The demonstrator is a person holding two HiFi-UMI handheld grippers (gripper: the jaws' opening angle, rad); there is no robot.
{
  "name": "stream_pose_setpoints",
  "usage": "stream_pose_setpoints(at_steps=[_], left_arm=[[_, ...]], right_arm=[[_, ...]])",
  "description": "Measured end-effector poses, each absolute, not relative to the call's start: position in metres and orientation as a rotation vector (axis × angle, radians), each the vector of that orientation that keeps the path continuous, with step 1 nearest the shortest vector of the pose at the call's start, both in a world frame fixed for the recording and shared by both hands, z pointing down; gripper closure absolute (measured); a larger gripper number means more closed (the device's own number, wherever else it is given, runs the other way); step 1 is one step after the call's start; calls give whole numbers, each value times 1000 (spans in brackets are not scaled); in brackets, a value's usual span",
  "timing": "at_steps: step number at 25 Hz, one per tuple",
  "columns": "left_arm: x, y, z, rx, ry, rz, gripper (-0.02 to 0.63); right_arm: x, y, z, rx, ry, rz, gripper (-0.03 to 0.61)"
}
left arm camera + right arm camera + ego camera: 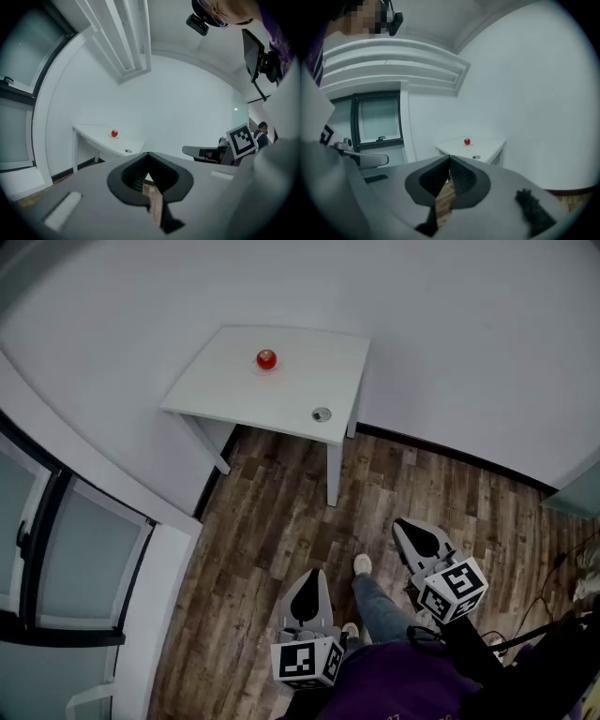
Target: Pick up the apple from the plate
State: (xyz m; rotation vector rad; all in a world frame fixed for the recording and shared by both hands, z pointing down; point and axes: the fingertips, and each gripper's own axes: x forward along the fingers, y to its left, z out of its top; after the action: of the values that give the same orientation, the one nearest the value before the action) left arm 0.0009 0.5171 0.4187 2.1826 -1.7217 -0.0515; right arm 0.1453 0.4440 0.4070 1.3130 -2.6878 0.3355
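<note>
Both closed, empty: left hand-held gripper (312,577), right hand-held gripper (405,527), well apart from apple (266,359). Step closer, open one first.

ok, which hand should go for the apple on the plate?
Left, marginally. The left tongs line up closer with the apple; the right tongs stand off to the side. Both are shut and far from the table.
</note>
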Motion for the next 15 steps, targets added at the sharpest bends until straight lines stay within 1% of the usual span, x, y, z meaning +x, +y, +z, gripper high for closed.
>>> stream_pose_setpoints(at_steps=[3,9,15], left_arm=[[-1,489,421,2160,-1742,-61,609],[-5,417,419,2136,-1783,-81,609],[-14,334,411,2084,-1858,-103,609]], right_arm=[[141,413,406,1275,-2700,316,566],[128,336,407,1153,-2755,377,567],[113,250,401,1054,-2780,325,566]])
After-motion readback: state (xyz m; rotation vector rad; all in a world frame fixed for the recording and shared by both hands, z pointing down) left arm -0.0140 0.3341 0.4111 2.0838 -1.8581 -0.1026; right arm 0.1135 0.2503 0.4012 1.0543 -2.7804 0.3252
